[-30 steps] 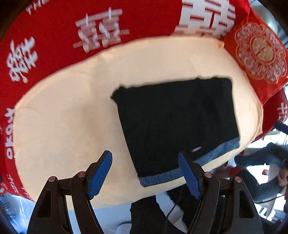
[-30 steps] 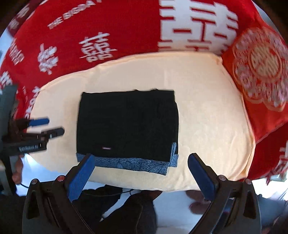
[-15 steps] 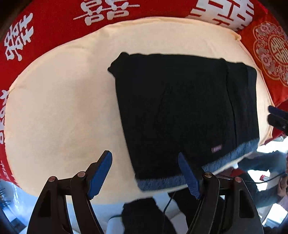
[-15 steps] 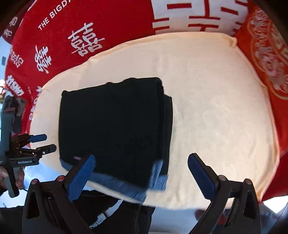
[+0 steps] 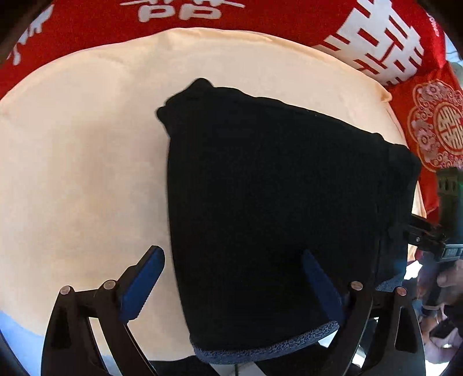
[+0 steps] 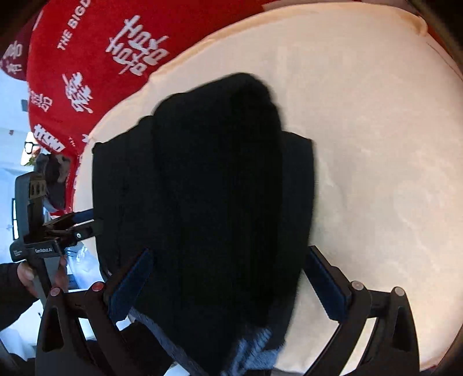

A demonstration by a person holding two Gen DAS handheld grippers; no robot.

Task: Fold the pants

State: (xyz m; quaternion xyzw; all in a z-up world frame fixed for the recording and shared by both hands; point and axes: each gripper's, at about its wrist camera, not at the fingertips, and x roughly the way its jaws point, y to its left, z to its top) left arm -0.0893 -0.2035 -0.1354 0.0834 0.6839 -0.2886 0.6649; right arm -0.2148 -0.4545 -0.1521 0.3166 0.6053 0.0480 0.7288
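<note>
The black pants (image 5: 275,208) lie folded into a compact stack on a cream cushion (image 5: 81,162), their blue-grey waistband (image 5: 260,347) at the near edge. My left gripper (image 5: 234,283) is open, straddling the stack's near left edge, one blue pad beside the cloth and one over it. In the right wrist view the pants (image 6: 208,202) fill the middle. My right gripper (image 6: 228,283) is open, its pads on either side of the stack's near right end. Each gripper shows at the edge of the other's view: the right gripper (image 5: 428,240) and the left gripper (image 6: 72,222).
A red cloth with white characters (image 5: 185,11) lies behind the cushion, also showing in the right wrist view (image 6: 86,57). A red embroidered pillow (image 5: 434,127) sits at the right. The cushion's near edge drops off just below the waistband.
Both grippers have moved down and in toward the folded pants, which now fill much more of each view. Both stay open.
</note>
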